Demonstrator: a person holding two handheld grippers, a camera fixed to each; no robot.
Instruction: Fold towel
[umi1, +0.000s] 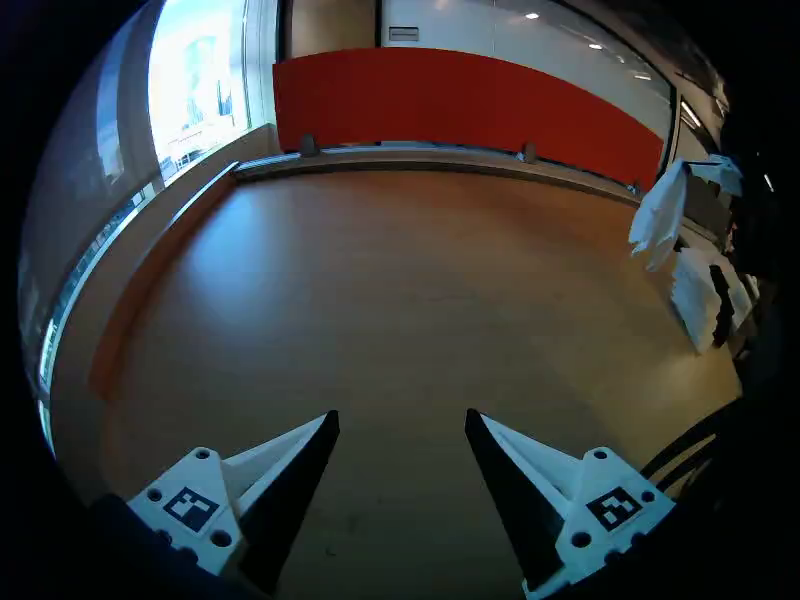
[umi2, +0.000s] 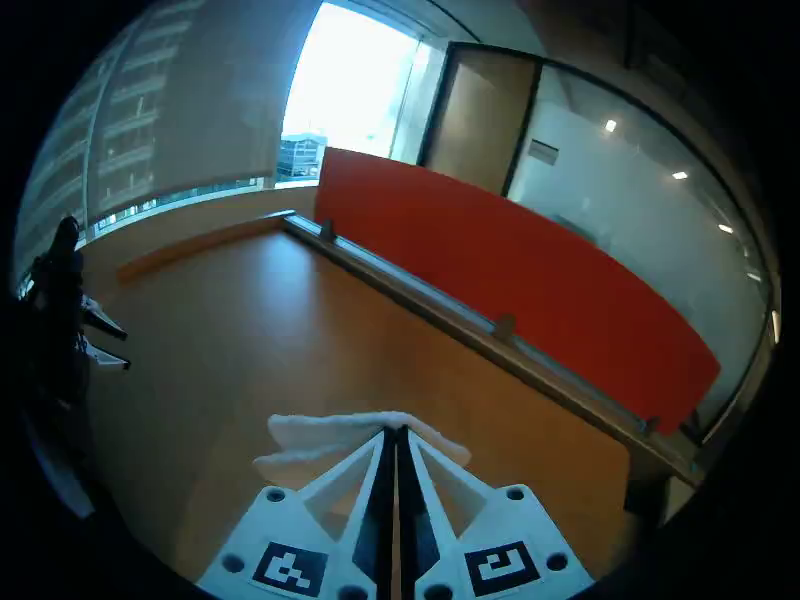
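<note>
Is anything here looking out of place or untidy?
Only the towel: it sits bunched and crumpled in the closed right gripper, not spread flat on the wooden table. The left gripper is open, empty.

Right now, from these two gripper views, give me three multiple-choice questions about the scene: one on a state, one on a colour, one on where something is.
1. The left gripper has its fingers: A open, nothing between them; B shut on cloth; C shut on nothing.
2. The partition along the far edge of the table is: A grey; B red; C green.
3. The white towel is: A draped over the partition; B in the left gripper; C pinched in the right gripper.

Answers: 1 A, there is a wide gap with bare table between the fingers. 2 B, it is plainly red in both views. 3 C, the right gripper's fingers meet on the cloth, which bunches out past their tips.
</note>
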